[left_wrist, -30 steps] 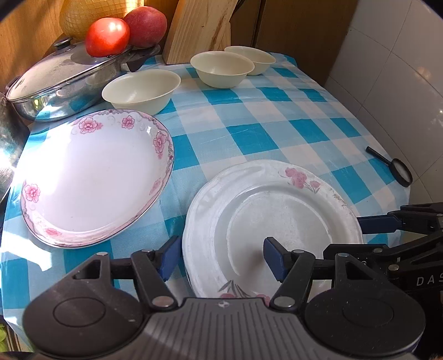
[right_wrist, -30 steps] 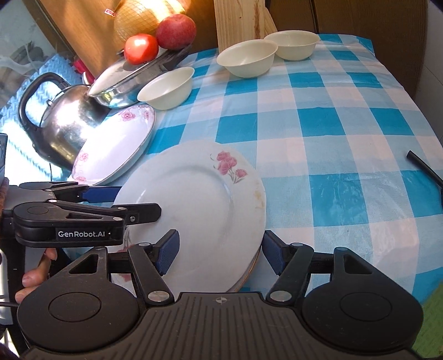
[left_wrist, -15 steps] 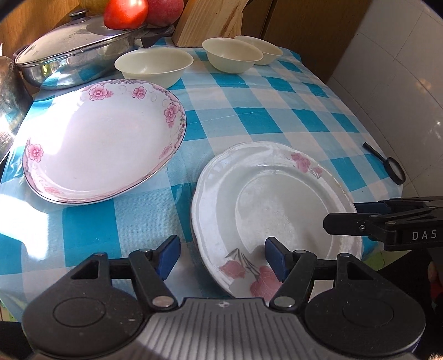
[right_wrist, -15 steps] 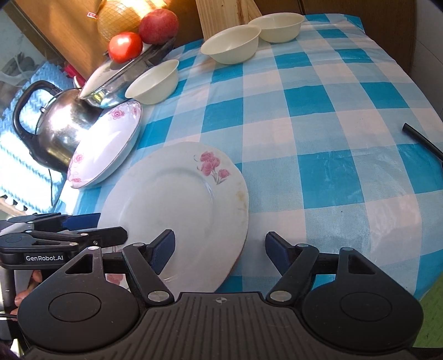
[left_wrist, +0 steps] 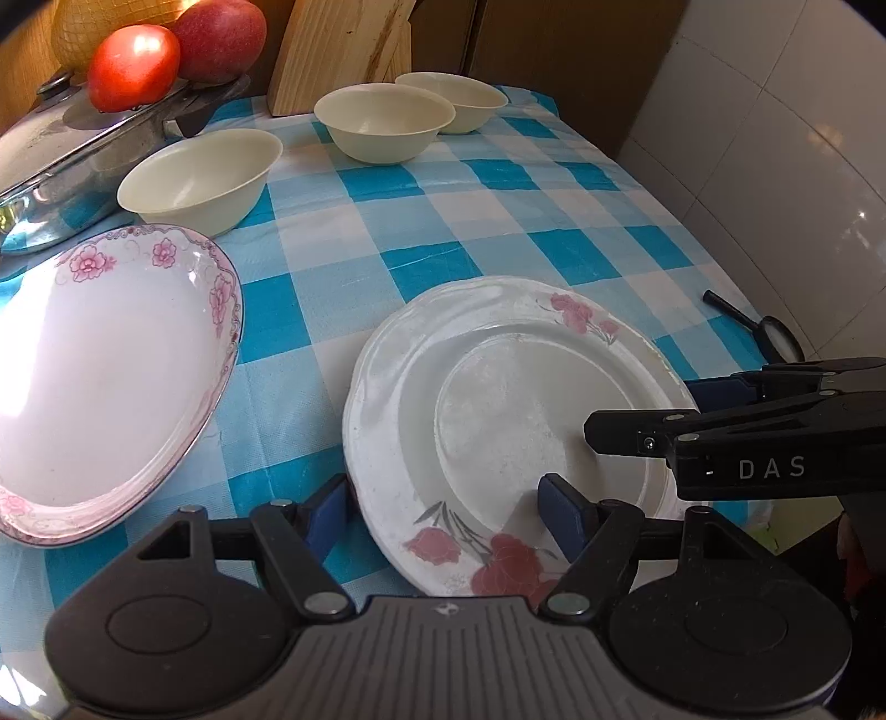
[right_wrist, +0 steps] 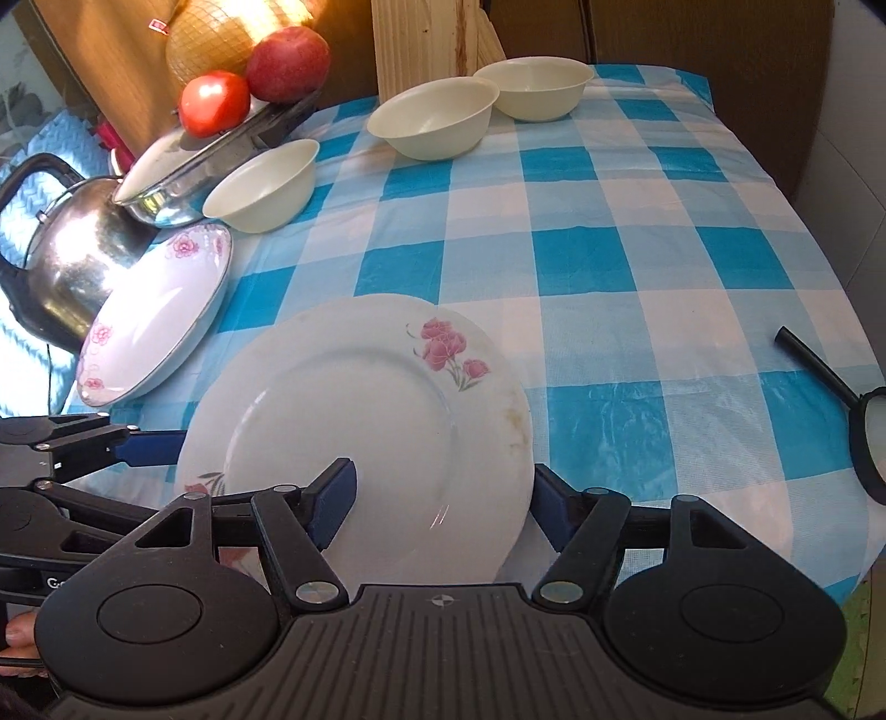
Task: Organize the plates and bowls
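Note:
A round white plate with pink flowers (left_wrist: 515, 410) (right_wrist: 365, 421) lies at the near edge of the blue checked table. My left gripper (left_wrist: 443, 512) is open, its jaws astride the plate's near left rim. My right gripper (right_wrist: 443, 504) is open, its jaws astride the near right rim. Each gripper shows in the other's view: the right one (left_wrist: 736, 426), the left one (right_wrist: 105, 443). An oval plate with pink flowers (left_wrist: 105, 365) (right_wrist: 155, 321) lies to the left. Three cream bowls (left_wrist: 205, 177) (left_wrist: 387, 122) (left_wrist: 459, 102) stand behind.
A lidded steel pan (left_wrist: 83, 149) with a tomato (left_wrist: 133, 66) and an apple on it stands at the back left. A steel kettle (right_wrist: 66, 260) is at the left edge. A wooden board (left_wrist: 338, 50) leans at the back. A black magnifier (right_wrist: 841, 399) lies at the right.
Both grippers moved forward onto the round plate's near rim, one on each side. The plate sits about where it was. Both stay open.

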### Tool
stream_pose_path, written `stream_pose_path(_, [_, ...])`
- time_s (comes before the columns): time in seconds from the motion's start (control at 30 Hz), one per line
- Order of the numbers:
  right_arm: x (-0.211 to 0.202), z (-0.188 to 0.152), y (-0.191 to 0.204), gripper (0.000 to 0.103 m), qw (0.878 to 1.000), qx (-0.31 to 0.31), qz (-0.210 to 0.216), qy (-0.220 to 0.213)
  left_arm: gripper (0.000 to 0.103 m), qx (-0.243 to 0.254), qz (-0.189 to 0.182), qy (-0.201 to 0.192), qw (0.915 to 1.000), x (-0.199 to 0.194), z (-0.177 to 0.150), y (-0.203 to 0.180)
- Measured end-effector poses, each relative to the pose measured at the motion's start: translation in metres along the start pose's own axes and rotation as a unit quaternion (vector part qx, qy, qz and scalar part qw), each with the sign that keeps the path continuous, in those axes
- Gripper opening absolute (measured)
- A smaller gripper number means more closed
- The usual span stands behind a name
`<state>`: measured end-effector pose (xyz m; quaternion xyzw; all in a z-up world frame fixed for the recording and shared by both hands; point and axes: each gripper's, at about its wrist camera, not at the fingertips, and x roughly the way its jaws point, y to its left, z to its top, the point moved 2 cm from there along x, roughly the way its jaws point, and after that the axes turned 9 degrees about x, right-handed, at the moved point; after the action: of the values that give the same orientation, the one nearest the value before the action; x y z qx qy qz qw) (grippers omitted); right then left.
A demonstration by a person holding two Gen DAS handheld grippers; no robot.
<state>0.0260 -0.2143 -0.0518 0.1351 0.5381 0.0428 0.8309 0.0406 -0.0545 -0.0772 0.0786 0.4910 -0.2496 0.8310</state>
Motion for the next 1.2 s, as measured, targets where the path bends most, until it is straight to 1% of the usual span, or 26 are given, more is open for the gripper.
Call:
stream_pose_path(0.07, [0.002, 0.006, -0.005, 0.075, 1.000, 0.007, -0.007, -0.002, 0.065, -0.004, -0.004, -0.001, 1.0000, 0.001, 0.003, 0.003])
stream_pose_path(0.1, [0.002, 0.010, -0.008, 0.075, 1.000, 0.015, -0.003, -0.003, 0.065, -0.006, -0.007, -0.005, 0.9999, 0.000, 0.003, 0.005])
stream_pose_path(0.17, [0.000, 0.013, -0.013, 0.073, 1.000, 0.029, 0.004, -0.008, 0.065, -0.005, -0.001, -0.017, 0.9998, -0.006, 0.002, 0.007])
stream_pose_path(0.37, [-0.021, 0.023, -0.027, 0.076, 0.995, 0.066, -0.014, -0.070, 0.065, 0.011, 0.029, -0.077, 0.9965, -0.036, 0.002, 0.012])
stream_pose_path(0.5, [-0.029, 0.031, -0.013, 0.077, 0.994, 0.049, -0.011, -0.101, 0.066, 0.024, 0.073, -0.122, 0.9895, -0.057, 0.009, 0.017])
stream_pose_path(0.6, [-0.025, 0.039, 0.015, 0.079, 0.994, 0.006, -0.008, -0.107, 0.068, 0.004, 0.106, -0.139, 0.9846, -0.070, 0.011, 0.037])
stream_pose_path(0.73, [-0.012, 0.052, 0.055, 0.080, 0.995, -0.035, 0.015, -0.094, 0.070, -0.054, 0.138, -0.133, 0.9799, -0.077, 0.009, 0.076])
stream_pose_path(0.83, [0.002, 0.063, 0.087, 0.082, 0.994, -0.063, 0.029, -0.084, 0.070, -0.088, 0.161, -0.130, 0.9745, -0.083, 0.003, 0.104])
stream_pose_path(0.93, [0.018, 0.072, 0.115, 0.082, 0.993, -0.085, 0.040, -0.073, 0.071, -0.095, 0.195, -0.117, 0.9691, -0.082, -0.002, 0.124])
stream_pose_path(0.97, [0.024, 0.074, 0.122, 0.082, 0.993, -0.091, 0.042, -0.068, 0.071, -0.098, 0.201, -0.114, 0.9680, -0.081, -0.003, 0.129])
stream_pose_path(1.2, [0.059, 0.078, 0.151, 0.083, 0.993, -0.098, 0.050, -0.038, 0.071, -0.103, 0.217, -0.084, 0.9672, -0.063, -0.010, 0.150])
